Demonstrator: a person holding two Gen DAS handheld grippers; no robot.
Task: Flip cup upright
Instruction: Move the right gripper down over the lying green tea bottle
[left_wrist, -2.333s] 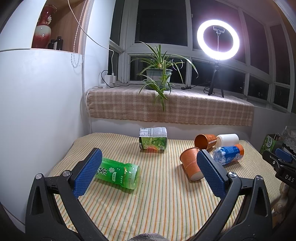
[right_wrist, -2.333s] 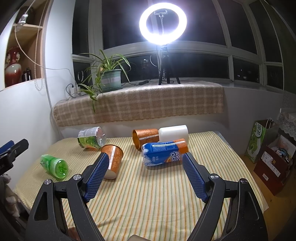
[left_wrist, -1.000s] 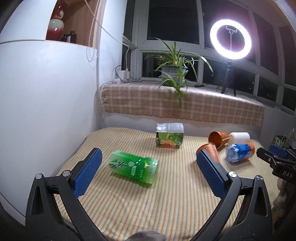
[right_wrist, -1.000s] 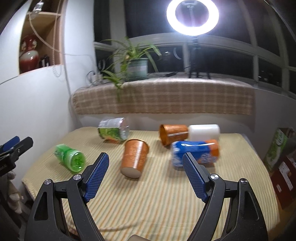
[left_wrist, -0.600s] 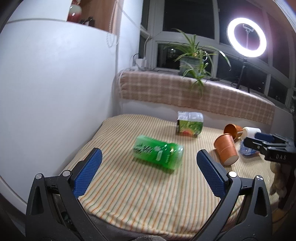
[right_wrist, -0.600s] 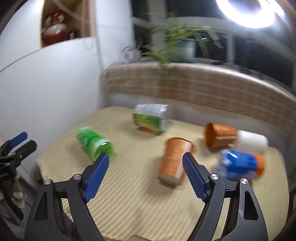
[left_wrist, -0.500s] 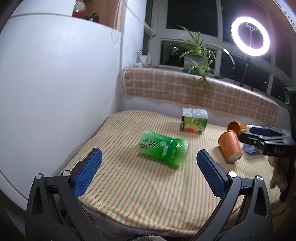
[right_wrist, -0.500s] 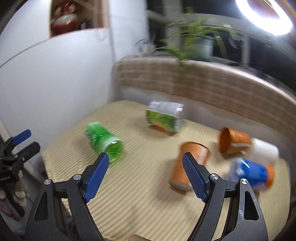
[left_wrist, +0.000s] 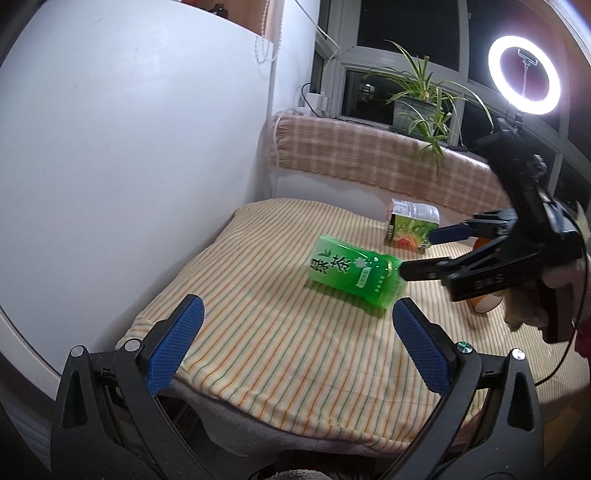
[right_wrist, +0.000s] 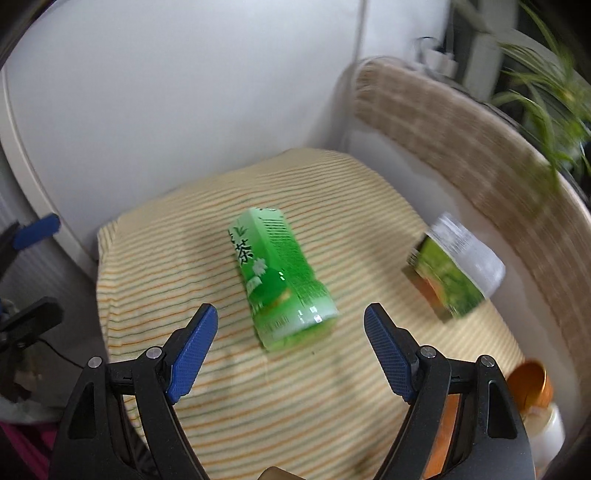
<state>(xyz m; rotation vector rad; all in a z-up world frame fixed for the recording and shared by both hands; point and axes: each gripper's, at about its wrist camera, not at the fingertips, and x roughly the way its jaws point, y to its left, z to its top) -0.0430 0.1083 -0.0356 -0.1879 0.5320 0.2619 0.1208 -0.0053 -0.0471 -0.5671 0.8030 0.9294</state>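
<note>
A green tea cup (right_wrist: 280, 284) lies on its side on the striped cloth, its wide end toward my right gripper (right_wrist: 290, 345), which is open and empty just short of it. In the left wrist view the same green cup (left_wrist: 354, 277) lies mid-table, and the right gripper (left_wrist: 424, 251) reaches in from the right with its fingertips at the cup's right end. My left gripper (left_wrist: 295, 336) is open and empty, held back over the table's near edge.
A green-labelled carton cup (right_wrist: 454, 273) lies on its side behind, also seen in the left wrist view (left_wrist: 410, 227). An orange cup (right_wrist: 528, 384) lies at the lower right. A white wall panel (left_wrist: 129, 147) borders the table's left. The striped cloth (left_wrist: 295, 362) drops off at the near edge.
My right gripper has swung left from the orange cups to the green cup and closed in on it. My left gripper has pulled back and left. Both stay open.
</note>
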